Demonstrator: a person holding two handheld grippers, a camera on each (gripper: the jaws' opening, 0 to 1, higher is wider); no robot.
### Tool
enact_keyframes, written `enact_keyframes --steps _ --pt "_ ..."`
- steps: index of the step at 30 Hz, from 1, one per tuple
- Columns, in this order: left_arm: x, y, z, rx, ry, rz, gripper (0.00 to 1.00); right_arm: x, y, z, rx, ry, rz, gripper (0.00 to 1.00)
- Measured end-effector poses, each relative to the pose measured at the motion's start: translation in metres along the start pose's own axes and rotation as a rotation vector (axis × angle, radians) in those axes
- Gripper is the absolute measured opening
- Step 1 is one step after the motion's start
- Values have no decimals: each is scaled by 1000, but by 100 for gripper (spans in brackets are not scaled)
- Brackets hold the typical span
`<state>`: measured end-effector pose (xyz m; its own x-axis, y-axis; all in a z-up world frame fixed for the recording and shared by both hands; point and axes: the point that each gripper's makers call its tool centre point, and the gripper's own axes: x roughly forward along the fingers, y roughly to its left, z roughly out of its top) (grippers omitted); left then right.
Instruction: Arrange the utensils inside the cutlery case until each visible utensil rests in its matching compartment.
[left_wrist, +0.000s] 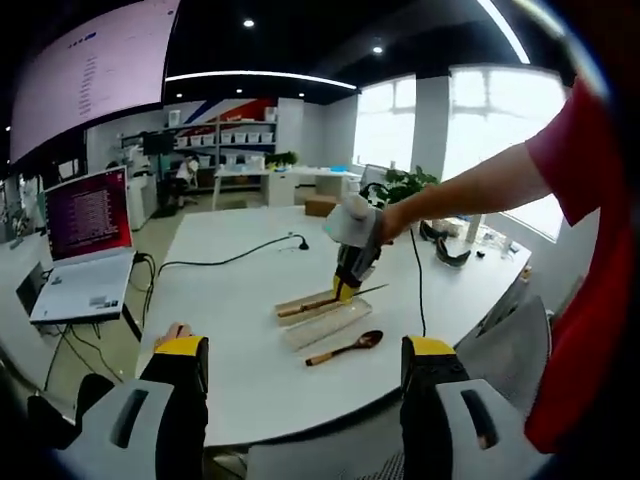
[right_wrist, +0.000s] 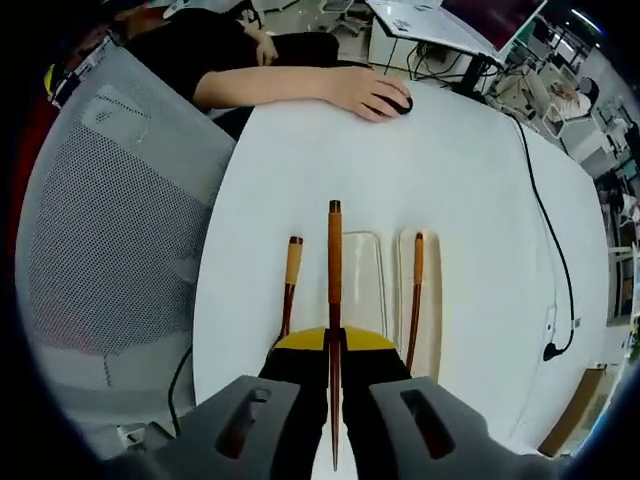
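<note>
open laptop (left_wrist: 85, 245) (screen lit), black cable (left_wrist: 235, 257)

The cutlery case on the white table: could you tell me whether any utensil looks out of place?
Yes. The wooden spoon lies on the table outside the cutlery case, not in a compartment. The right gripper holds another utensil above the case.

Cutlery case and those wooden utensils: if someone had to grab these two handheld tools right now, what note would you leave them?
Right tool: shut on a wooden-handled utensil, held over the cutlery case on the white table.
Left tool: open, holding nothing, back at the table's edge.
Done: one slim utensil appears to lie in a case compartment.
Left: lower the held utensil into its slot, then pick up the wooden spoon, which lies on the table beside the case, and place it too.
</note>
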<state>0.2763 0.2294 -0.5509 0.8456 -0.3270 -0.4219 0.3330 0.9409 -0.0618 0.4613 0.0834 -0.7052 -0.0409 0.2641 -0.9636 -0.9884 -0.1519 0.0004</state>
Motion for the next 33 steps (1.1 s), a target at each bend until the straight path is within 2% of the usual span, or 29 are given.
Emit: enact_keyframes --steps 5,10,12,18,24,29,33 --pt "-4 3 -2 -17 -6 14 81 -7 -6 5 6 -16 -1 0" --pt "-7 3 -1 -28 -12 22 81 -12 -17 6 -40 8 -9 0" --pt "-9 3 -1 -25 -11 29 81 -18 -25 4 -97 37 -10 0" --pt "-15 8 -7 -33 -1 47 81 -42 -53 21 -50 13 -22 0" --pt "-19 15 -9 -46 -2 73 80 -46 -58 32 -29 -15 -20 0" --pt "-17 14 -10 -46 4 69 80 -43 -59 31 -27 -6 -19 0" --pt "-15 14 -7 -40 2 62 80 -37 -67 33 -66 -23 -58 0"
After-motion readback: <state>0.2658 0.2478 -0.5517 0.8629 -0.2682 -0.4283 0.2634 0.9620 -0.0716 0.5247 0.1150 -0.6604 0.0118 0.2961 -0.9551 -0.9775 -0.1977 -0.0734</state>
